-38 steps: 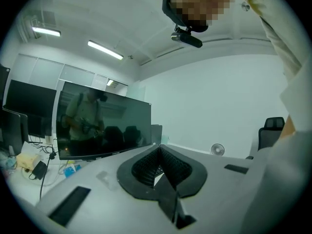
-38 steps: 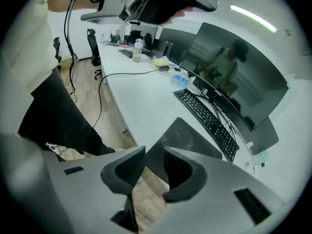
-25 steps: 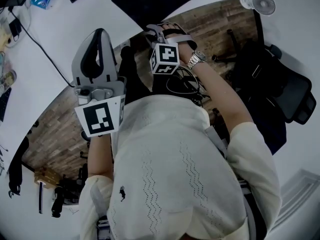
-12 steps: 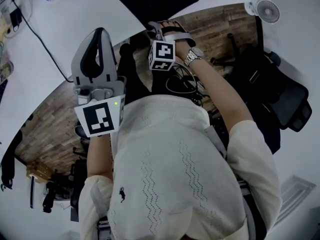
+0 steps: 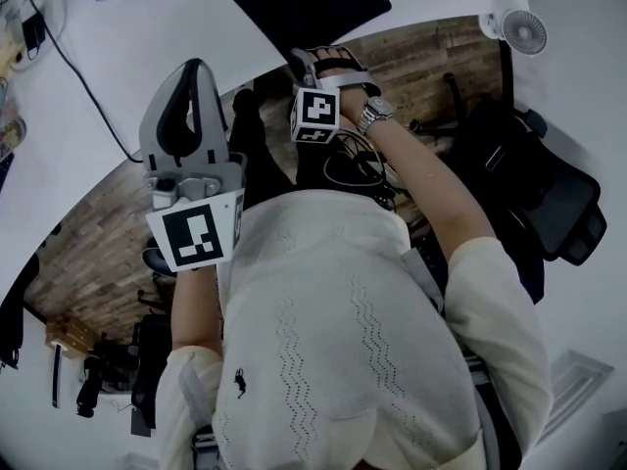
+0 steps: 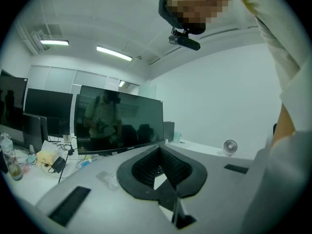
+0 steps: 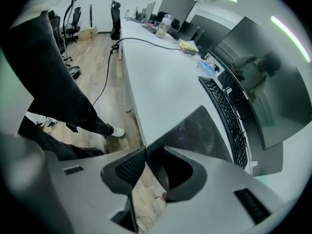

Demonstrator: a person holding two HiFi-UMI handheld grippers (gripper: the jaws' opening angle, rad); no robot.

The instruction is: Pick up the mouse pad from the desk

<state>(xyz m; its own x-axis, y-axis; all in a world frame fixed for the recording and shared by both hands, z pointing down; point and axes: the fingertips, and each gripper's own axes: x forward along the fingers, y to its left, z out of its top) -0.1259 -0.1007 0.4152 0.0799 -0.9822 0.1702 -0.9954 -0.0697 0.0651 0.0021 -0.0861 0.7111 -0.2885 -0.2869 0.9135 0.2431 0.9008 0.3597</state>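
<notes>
Starting closest in: got a white knit sweater (image 5: 333,341) filling the bottom of the head view. Holding the left gripper (image 6: 159,150) up over the wood floor (image 5: 88,253), short of the desk (image 5: 118,57), with its jaws pressed together at the tips and nothing between them. Pointing it toward a dark monitor (image 6: 119,118), going by the left gripper view. Can see its marker cube (image 5: 196,231) facing the head camera.

Reaching further out with the right hand (image 5: 338,67), watch (image 5: 370,114) on the wrist. Got the right gripper (image 7: 155,152) right at the desk's front edge, jaws pinched down on the near corner of the mouse pad (image 7: 204,130). Just a thin dark strip of it in there between the ribbed pads. Lying flat on the white top otherwise, and looks to be poking a bit past the edge at that corner. Well apart from the left gripper, touching only the right one.

Past the pad: a black keyboard (image 7: 226,116) just beside its far side, then more screens (image 7: 263,77) behind that. Off to the right in the head view, a little white fan (image 5: 526,29) on the desk and a black office chair (image 5: 549,184) on the floor. Also a black cable (image 5: 78,76) trailing across the desk on the left.
</notes>
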